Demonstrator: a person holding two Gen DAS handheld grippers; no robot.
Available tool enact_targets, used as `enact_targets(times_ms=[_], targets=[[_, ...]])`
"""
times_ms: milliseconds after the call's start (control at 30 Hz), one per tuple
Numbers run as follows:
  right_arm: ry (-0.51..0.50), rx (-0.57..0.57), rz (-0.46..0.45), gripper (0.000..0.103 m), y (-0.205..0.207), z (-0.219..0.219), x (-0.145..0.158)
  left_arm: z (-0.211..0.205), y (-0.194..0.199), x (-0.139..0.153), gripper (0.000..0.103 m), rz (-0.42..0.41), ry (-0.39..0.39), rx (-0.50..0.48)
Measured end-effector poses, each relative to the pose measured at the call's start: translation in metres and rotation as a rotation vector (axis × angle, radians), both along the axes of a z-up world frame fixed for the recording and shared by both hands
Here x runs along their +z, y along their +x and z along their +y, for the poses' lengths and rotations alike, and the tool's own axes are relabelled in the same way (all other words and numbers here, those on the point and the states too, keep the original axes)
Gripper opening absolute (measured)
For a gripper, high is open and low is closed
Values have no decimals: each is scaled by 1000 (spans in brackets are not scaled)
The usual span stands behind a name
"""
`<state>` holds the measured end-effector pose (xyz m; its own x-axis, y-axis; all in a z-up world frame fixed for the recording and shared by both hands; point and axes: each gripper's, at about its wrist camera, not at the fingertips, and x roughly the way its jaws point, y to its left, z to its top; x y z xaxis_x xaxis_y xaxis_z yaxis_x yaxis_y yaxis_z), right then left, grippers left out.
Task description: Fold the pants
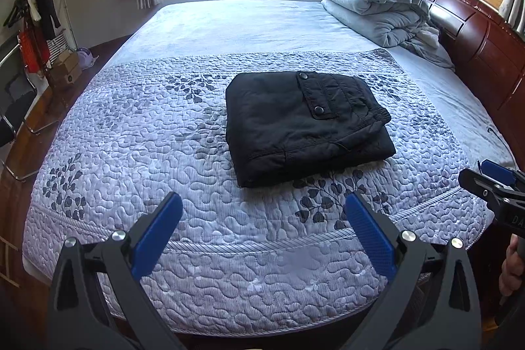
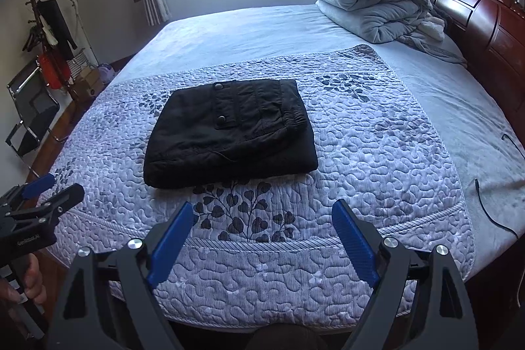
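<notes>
**Operator:** Black fabric, folded into a thick rectangle: the pants (image 1: 306, 127) lie on the quilted bedspread (image 1: 137, 153), in its middle band, with the snap-button pocket flap facing up.

**Observer:** Where do you have the grippers, measured from the pants?

**Operator:** I hold both short of the pants, over the bedspread's near border. My left gripper (image 1: 262, 228) sits on the near side of the pants with its blue pads (image 1: 157, 235) spread wide, nothing between them. My right gripper (image 2: 262, 235) is also on the near side of the pants, jaws apart and empty.

**Observer:** Does anything touch the pants?

**Operator:** No. Both grippers are well clear of them. From the right camera I see my left gripper at the frame's edge, with my hand (image 2: 31, 279) wrapped around its handle.

**Observer:** What lies past the pants?

**Operator:** Beyond the pants, a folded grey duvet (image 1: 370, 2) is piled by the wooden headboard (image 1: 475, 31). Off the far left of the pants, a coat rack (image 1: 36, 18) stands by the wall.
</notes>
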<state>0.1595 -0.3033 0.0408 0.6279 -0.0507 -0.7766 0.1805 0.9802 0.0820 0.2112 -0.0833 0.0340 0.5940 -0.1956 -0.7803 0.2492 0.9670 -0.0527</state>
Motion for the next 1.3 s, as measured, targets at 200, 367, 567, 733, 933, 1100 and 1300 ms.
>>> enact_targets(times_ms=[200,367,567,733,933,1100,1300], targets=[[-1,0,1,87,1,1,0,0,0,0,99,-1,3,1],[-2,-1,0,87,1,1,-1,0,0,0,99,-3,4,1],[0,-4,-1,87,0,0,-1,-1,0,0,99,-2,2,-1],[-1,0,-6,87,2,0,-1,-1,0,1,99,-5,3,0],[-4,4,-6,87,2,1,0,-1,0,1,99,-5,6,0],[-4,4,-5,87,2,1,-1,1,2,1,99,-1,-8,3],[-5,4,-4,87,3,2,0,6,4,-1,99,10,-36,19]])
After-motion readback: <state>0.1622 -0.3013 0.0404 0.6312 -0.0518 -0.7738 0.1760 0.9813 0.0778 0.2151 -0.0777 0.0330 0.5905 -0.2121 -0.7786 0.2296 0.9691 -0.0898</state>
